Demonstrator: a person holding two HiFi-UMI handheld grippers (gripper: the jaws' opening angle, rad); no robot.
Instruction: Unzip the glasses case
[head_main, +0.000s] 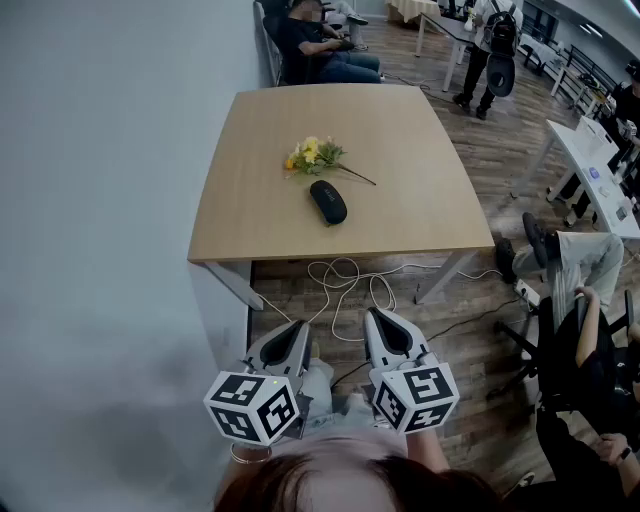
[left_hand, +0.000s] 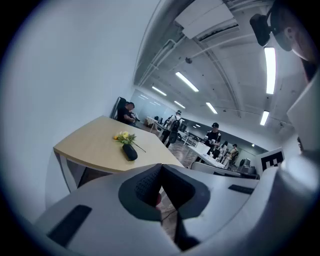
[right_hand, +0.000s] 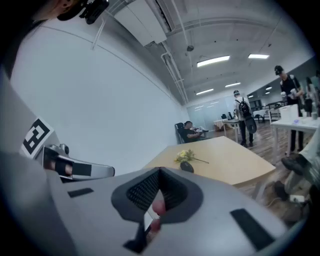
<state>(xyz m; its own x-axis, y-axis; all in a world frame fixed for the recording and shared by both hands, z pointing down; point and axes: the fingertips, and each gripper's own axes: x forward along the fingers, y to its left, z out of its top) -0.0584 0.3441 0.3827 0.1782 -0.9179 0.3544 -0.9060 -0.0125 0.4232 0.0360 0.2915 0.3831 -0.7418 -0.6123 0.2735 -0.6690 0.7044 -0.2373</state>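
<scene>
Both tools are held low, close to the person's body. The left gripper (head_main: 295, 330) and the right gripper (head_main: 378, 318) each have their jaws pressed together on nothing. Well ahead of them, past the table's (head_main: 400, 130) near edge, the black glasses case (head_main: 328, 201) lies just beside a yellow flower sprig (head_main: 315, 155).

The head camera looks forward and steeply down from above. The left claw (head_main: 292, 332) and the right claw (head_main: 378, 320) lie close at its bottom edge, and the worktop (head_main: 400, 130) is well ahead. Each claw camera sits low and looks along its own jaws towards that far worktop. All three views share the worktop, with the flowers (head_main: 313, 155) on it.
</scene>
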